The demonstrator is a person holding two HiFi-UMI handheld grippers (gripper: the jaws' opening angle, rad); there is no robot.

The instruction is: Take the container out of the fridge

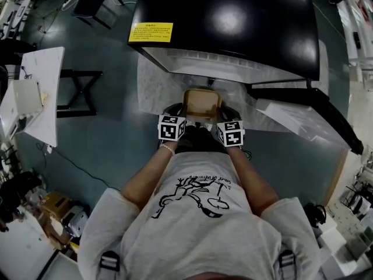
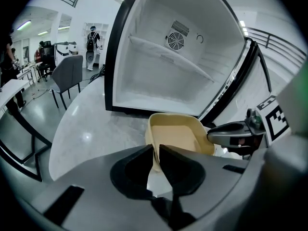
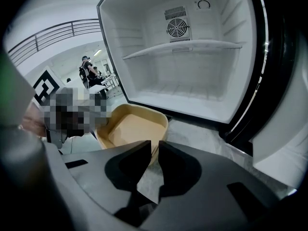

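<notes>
A shallow beige container [image 1: 202, 101] hangs in front of the open fridge [image 1: 227, 16], outside its empty white interior [image 3: 192, 71]. My left gripper [image 1: 185, 116] is shut on the container's left rim; in the left gripper view the thin wall of the container [image 2: 175, 136] runs between the closed tips of this gripper [image 2: 157, 150]. My right gripper [image 1: 220, 116] is shut on the right rim, where the container [image 3: 134, 129] is pinched between the tips of that gripper [image 3: 155, 148]. The right gripper [image 2: 236, 136] also shows across the container.
The fridge door [image 1: 303, 118] stands swung open to the right. A pale marbled mat [image 1: 151, 86] lies under the fridge. A white table [image 1: 41, 92] stands at the left. A grey chair [image 2: 67, 76] and people [image 2: 91, 37] are in the background.
</notes>
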